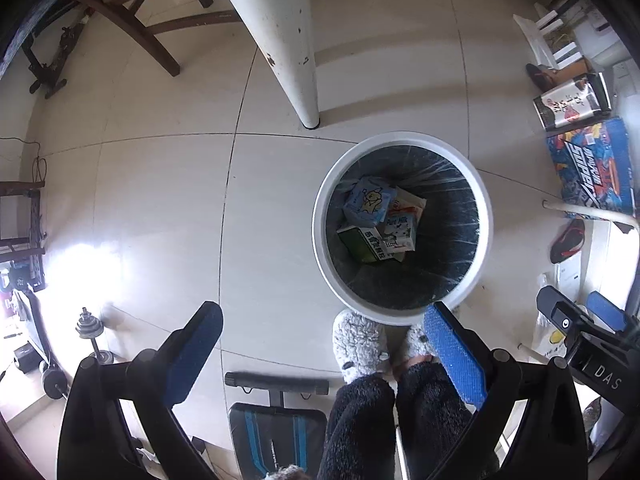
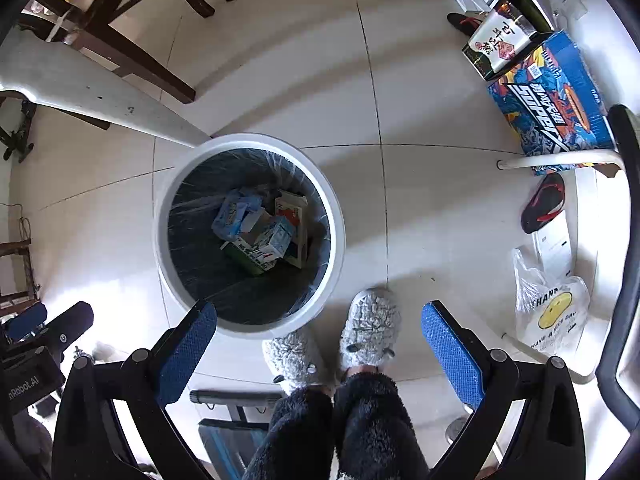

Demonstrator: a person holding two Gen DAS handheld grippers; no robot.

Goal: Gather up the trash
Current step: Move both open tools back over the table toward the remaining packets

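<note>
Overhead | left gripper (image 1: 322,354) fingers spread, empty | right gripper (image 2: 319,348) likewise | round white liner-lined bin (image 1: 402,140) directly below, cartons (image 1: 378,220) inside, likely for dropping.

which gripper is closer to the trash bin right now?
Roughly even; the right, slightly, if either. The right gripper hangs with its left finger over the trash bin rim; the left gripper has its right finger at the rim's near edge. Both jaws open, empty.
</note>
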